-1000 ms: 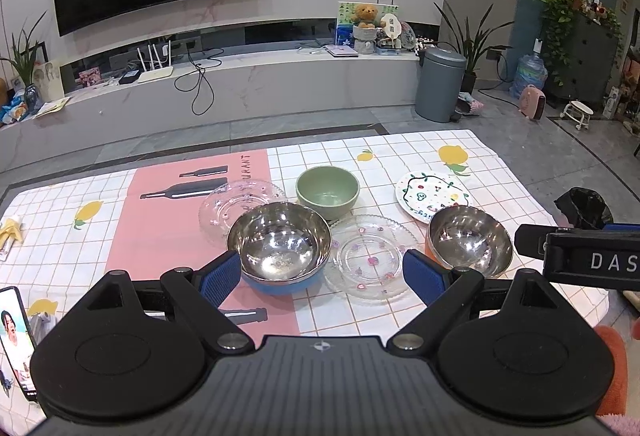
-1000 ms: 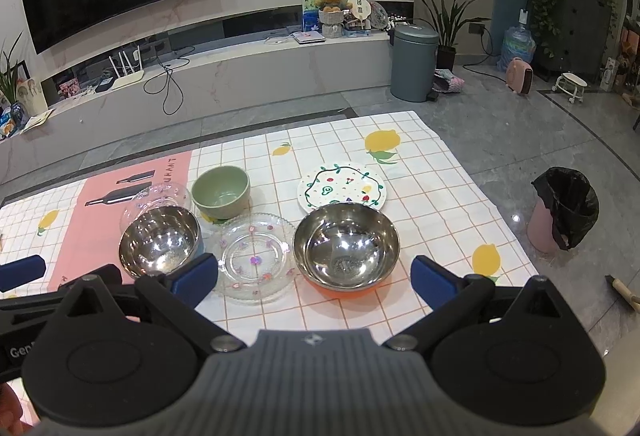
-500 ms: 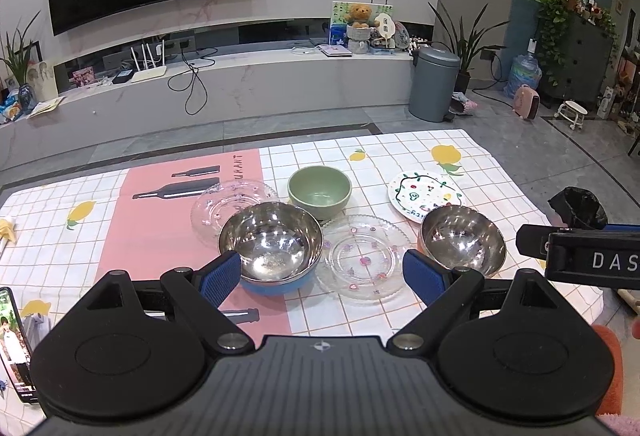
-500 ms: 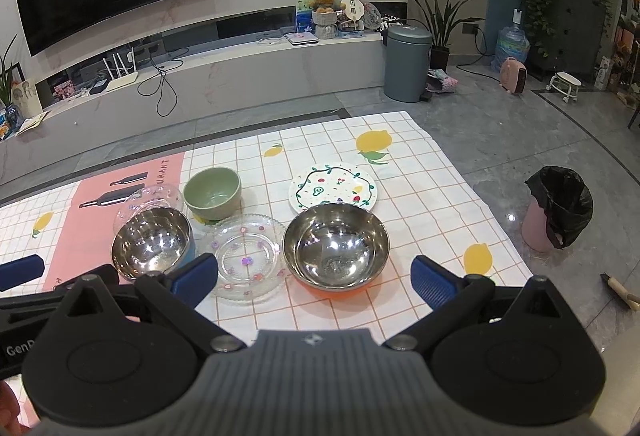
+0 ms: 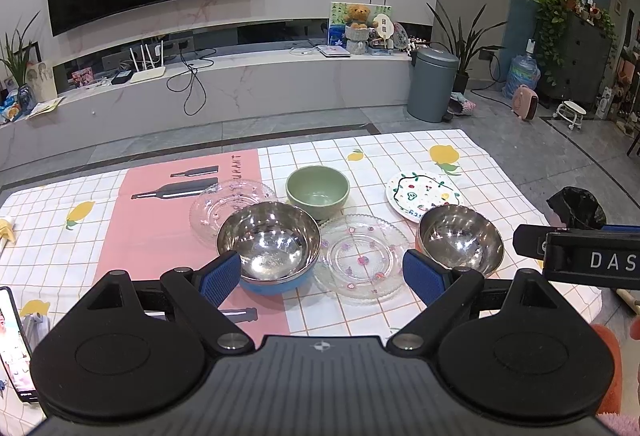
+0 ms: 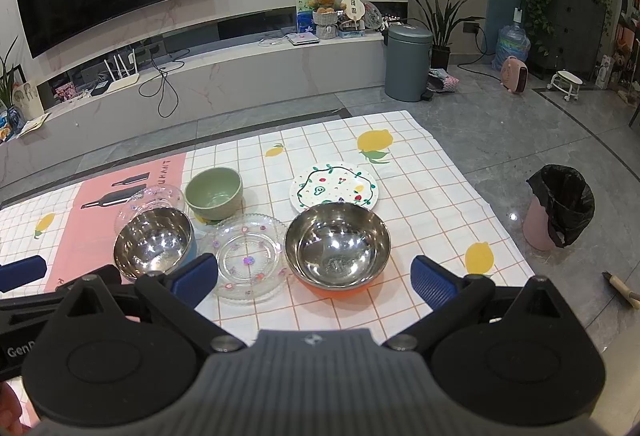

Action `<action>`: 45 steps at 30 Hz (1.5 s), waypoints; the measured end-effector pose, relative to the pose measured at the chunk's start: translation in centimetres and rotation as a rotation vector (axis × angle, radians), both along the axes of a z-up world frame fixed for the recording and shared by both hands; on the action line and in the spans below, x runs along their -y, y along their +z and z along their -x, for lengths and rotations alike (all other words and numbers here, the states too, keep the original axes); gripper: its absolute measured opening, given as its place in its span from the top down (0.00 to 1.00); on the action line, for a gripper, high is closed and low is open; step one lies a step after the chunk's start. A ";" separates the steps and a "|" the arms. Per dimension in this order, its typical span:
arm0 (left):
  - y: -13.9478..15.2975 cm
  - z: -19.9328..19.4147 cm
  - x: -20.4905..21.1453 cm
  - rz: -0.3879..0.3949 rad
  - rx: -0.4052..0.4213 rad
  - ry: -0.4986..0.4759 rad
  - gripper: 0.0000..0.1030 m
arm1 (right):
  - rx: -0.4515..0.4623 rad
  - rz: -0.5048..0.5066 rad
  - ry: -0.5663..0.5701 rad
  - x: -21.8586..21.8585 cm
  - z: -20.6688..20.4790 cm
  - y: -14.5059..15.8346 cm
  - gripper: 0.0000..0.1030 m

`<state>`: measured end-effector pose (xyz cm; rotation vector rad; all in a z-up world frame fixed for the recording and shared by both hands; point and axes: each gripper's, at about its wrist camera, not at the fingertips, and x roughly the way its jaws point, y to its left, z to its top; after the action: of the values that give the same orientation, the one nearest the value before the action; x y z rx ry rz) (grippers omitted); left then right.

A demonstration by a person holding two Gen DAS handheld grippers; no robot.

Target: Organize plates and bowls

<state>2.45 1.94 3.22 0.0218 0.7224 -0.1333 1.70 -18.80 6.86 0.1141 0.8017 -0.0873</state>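
Both grippers, the left gripper and the right gripper, have backed away a little, jaws wide apart and empty. Nothing is stacked yet (the glass plate sits between the two steel bowls).

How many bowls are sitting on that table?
3: a steel bowl with a blue outside at the left, a green bowl behind it, and a steel bowl with an orange outside at the right. None looks hidden.

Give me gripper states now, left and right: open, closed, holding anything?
Left gripper: open, jaws wide apart, holding nothing, above the table short of the blue-based steel bowl.
Right gripper: open, empty, short of the orange-based steel bowl.
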 end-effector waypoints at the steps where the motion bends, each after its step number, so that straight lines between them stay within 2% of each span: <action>1: 0.0 0.0 0.0 0.001 0.000 -0.001 0.00 | 0.000 0.000 0.000 0.0 0.1 -0.1 0.03; 13: -0.2 0.3 -0.3 0.025 0.006 0.000 0.00 | -0.004 -0.010 0.004 0.0 0.1 -0.5 0.03; 17: -0.4 0.8 -0.9 0.041 0.036 0.008 0.00 | 0.048 -0.041 0.022 0.1 0.5 -0.6 0.03; 19: -0.4 1.1 -1.1 0.063 0.072 -0.005 0.07 | 0.088 -0.040 0.037 0.0 0.7 -0.7 0.03; 23: -0.8 0.9 -1.8 0.112 0.073 -0.012 0.15 | 0.156 -0.019 0.064 -0.6 1.0 -1.1 0.03; 27: -1.5 0.6 -2.5 0.147 0.083 0.009 0.28 | 0.194 -0.036 0.089 -0.9 0.6 -1.8 0.03; 29: -2.2 0.3 -3.2 0.179 0.083 0.033 0.32 | 0.197 -0.050 0.105 -1.1 0.3 -2.4 0.06; 31: -2.8 0.0 -4.0 0.218 0.087 0.060 0.34 | 0.199 -0.071 0.116 -1.4 -0.2 -3.2 0.22; 34: -3.6 -0.2 -5.2 0.263 0.117 0.086 0.35 | 0.194 -0.108 0.145 -2.1 -1.0 -4.4 0.28; 36: -4.0 -0.3 -5.6 0.267 0.137 0.107 0.40 | 0.180 -0.110 0.171 -3.0 -1.7 -5.2 0.35; 40: -4.8 -1.2 -6.7 0.243 0.142 0.176 0.44 | 0.127 -0.115 0.208 -4.4 -3.3 -6.8 0.35; 45: -5.9 -3.0 -8.6 0.253 0.071 0.252 0.45 | 0.082 -0.146 0.242 -5.8 -5.8 -8.2 0.36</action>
<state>5.43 10.53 -2.71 -0.3039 0.6278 0.0178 7.55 -12.96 -1.38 0.1573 0.7342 0.2039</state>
